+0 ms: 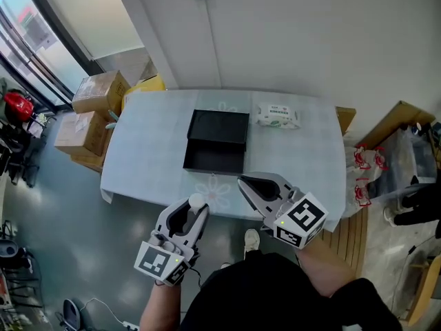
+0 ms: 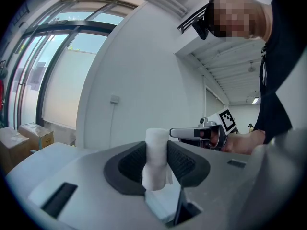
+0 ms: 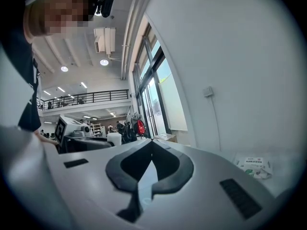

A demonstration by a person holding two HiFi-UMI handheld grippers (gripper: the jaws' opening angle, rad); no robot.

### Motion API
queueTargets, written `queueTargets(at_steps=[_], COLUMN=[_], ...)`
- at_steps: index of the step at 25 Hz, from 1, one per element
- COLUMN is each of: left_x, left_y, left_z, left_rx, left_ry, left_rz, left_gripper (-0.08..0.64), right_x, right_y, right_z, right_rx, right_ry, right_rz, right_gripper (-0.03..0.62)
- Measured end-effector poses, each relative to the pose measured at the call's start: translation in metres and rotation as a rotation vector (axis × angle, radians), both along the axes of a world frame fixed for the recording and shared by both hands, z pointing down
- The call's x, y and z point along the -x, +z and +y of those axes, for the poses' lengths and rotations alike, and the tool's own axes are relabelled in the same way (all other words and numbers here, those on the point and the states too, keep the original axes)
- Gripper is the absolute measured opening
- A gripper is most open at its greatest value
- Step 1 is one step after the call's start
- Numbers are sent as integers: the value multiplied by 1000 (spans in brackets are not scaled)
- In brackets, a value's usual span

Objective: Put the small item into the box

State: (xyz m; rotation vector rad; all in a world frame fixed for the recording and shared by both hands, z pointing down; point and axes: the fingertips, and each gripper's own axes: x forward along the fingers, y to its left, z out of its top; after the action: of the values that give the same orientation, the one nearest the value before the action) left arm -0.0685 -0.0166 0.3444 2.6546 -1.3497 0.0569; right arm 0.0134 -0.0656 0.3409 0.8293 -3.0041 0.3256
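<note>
A small white cylinder (image 1: 197,201) (image 2: 156,158) stands upright between the jaws of my left gripper (image 1: 196,208) (image 2: 157,164), which is shut on it. This gripper hangs just short of the table's near edge. My right gripper (image 1: 249,185) (image 3: 151,163) is shut with nothing in it and sits over the table's near edge, right of the left one. The black box (image 1: 216,142) lies open in the middle of the table (image 1: 151,150), its lid folded back toward the wall, its tray empty. In the left gripper view the right gripper (image 2: 192,133) shows beyond the cylinder.
A white wipes pack (image 1: 278,116) (image 3: 253,166) lies on the table right of the box. Cardboard boxes (image 1: 89,112) are stacked on the floor at the left. A wooden board and bags (image 1: 365,178) stand at the right. A white wall (image 1: 303,33) runs behind the table.
</note>
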Motion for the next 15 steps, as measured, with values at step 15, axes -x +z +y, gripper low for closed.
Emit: queueTargets(at_steps=[15], left_x=[-6], left_y=[-12], left_z=[-48], left_rx=[-29], left_ry=[-49], left_rz=[-24], left_gripper=[137], right_x=[-9], right_y=[-2], right_z=[-42], right_rx=[-7], right_ry=[-40], right_rz=[-8], right_gripper=[9])
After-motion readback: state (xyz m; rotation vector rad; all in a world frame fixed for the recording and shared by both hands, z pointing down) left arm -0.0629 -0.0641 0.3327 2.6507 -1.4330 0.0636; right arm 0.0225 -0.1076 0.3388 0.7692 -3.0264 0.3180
